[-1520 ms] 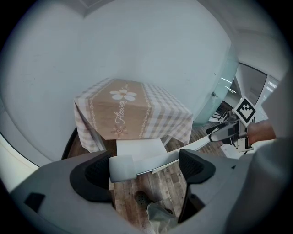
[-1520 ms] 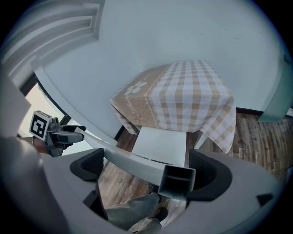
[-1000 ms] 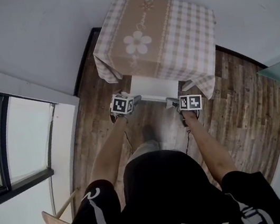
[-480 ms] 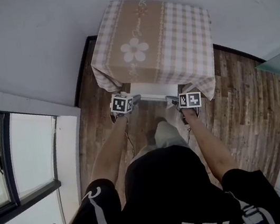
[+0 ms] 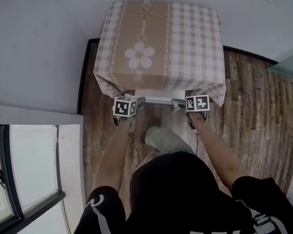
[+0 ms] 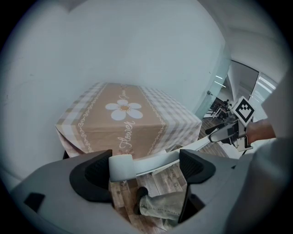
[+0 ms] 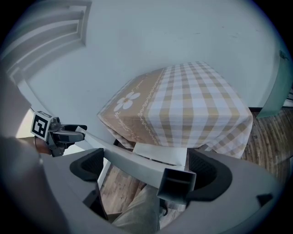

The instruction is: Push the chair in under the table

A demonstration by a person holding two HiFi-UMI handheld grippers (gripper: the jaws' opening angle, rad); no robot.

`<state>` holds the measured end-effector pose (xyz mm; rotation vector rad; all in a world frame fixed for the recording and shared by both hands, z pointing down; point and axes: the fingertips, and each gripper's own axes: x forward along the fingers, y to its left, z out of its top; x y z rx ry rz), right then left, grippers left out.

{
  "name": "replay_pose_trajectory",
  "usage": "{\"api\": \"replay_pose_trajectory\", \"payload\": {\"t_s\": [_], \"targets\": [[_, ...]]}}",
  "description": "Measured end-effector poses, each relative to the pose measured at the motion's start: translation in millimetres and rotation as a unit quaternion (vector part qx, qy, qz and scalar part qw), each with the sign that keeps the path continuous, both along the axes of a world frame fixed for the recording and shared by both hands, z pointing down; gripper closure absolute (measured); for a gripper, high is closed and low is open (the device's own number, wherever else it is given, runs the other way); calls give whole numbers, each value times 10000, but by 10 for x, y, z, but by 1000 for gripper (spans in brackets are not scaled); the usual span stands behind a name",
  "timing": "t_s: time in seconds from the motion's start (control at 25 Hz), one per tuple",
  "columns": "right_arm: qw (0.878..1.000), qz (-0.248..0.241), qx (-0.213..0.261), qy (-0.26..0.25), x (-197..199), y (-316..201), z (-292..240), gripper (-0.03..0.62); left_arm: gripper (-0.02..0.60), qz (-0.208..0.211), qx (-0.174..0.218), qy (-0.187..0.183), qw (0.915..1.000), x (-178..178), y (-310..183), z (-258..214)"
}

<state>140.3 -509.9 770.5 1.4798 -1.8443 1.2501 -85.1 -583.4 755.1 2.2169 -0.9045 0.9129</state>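
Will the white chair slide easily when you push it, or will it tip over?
It probably slides rather than tips: the chair stands on a smooth-looking wood floor, and the left gripper and right gripper meet its top rail near both ends, so it should go straight. It looks stiff; the rail shows no bend. The hanging tablecloth may brush it.

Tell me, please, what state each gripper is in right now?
Left gripper: jaws open, chair rail lying across them.
Right gripper: jaws open, same rail across them.
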Motion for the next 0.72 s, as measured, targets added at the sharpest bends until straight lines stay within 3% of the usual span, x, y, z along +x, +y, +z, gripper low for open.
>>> {"api": "replay_pose_trajectory", "payload": {"t_s": [0.72], "targets": [[9999,32,74,-91,-45,-323,20,10,132,152,-18,-13,9999,1,-381,9]]}}
